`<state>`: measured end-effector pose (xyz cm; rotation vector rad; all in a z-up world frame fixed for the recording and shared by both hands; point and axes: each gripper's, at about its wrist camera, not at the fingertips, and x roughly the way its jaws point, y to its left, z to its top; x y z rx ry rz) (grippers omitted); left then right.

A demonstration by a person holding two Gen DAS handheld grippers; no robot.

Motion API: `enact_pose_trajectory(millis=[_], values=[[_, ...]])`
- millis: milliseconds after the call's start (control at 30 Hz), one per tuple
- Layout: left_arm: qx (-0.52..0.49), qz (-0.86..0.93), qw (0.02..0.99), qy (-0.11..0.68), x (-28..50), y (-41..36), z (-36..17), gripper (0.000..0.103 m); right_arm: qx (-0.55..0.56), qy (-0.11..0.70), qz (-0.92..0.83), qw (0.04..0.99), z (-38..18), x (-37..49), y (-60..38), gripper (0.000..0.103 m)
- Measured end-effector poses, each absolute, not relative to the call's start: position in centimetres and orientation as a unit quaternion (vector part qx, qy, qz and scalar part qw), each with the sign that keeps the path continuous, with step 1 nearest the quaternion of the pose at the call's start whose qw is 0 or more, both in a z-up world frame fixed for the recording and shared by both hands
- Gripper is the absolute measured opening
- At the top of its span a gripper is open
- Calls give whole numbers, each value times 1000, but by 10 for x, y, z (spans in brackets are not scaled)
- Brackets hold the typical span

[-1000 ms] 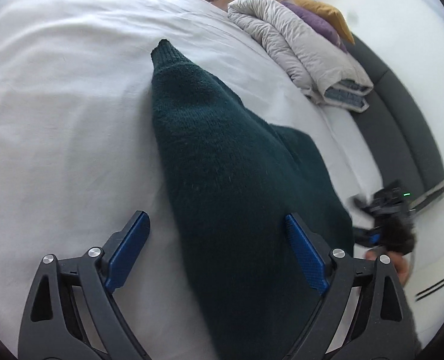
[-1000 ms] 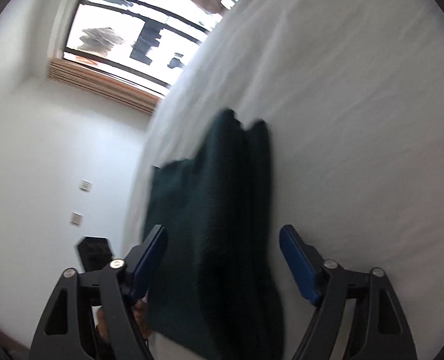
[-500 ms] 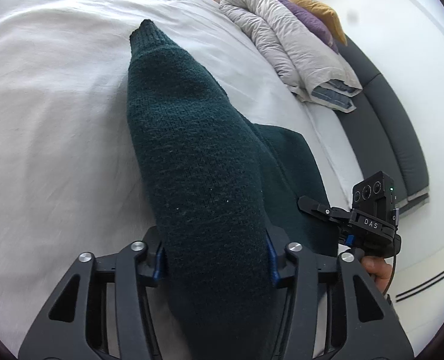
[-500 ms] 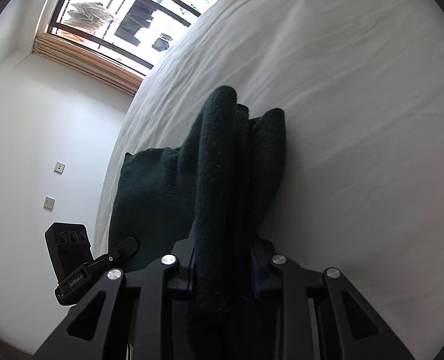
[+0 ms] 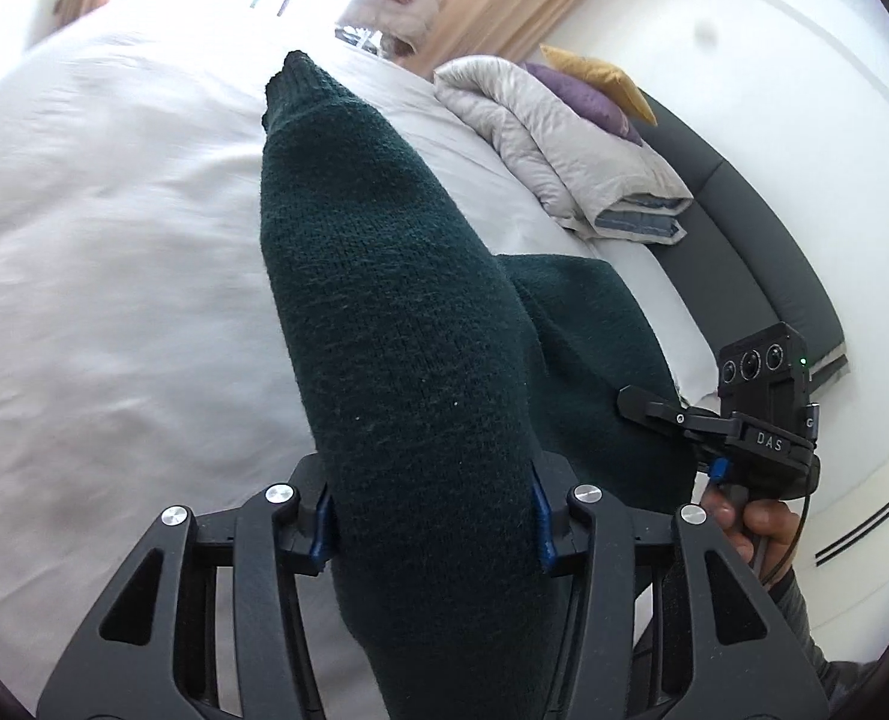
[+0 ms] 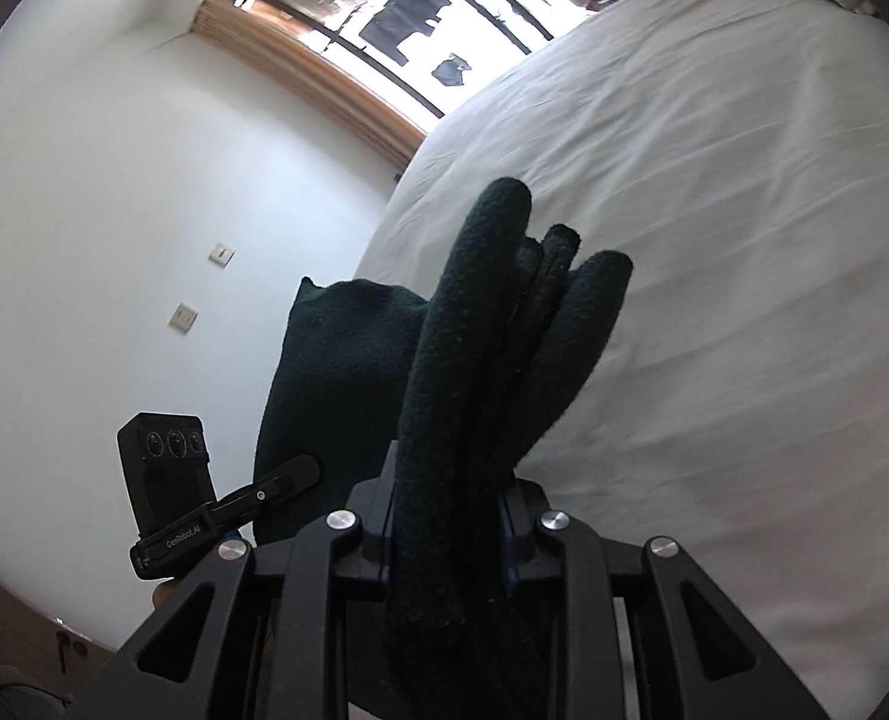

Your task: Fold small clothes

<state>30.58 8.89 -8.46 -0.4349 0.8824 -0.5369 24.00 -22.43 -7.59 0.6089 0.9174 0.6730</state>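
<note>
A dark green knitted sweater (image 5: 396, 300) lies over a white bed (image 5: 114, 240). My left gripper (image 5: 432, 516) is shut on a thick fold of it, with a sleeve and cuff stretching away toward the window. My right gripper (image 6: 450, 528) is shut on a bunched edge of the same sweater (image 6: 480, 360), whose folds stand up between the jaws. The right gripper also shows in the left wrist view (image 5: 672, 420), beside the sweater's right edge. The left gripper shows at the lower left of the right wrist view (image 6: 264, 492).
A folded grey duvet (image 5: 564, 144) with purple and yellow cushions (image 5: 594, 90) lies at the head of the bed, against a dark headboard (image 5: 744, 228). A window (image 6: 396, 6) and a white wall (image 6: 114, 210) lie beyond the bed's edge.
Both grippers were open over the sweater, then shut on it. Since then both have lifted the gripped folds off the bed.
</note>
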Motion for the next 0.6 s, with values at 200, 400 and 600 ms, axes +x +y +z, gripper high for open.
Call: enact_pose_trajectory(millis=[200,400,600], values=[[-225,-232,845,426,255,143,-98,46,289,452,331,776,-93,210,-177,27],[-234,-217,835,448,240,173,-137,46,298,479,324,760,-134,200,-157,27],[-254,-217,824,458,246,185,-179,54,355,489,299,739,-190,191,-178,28]])
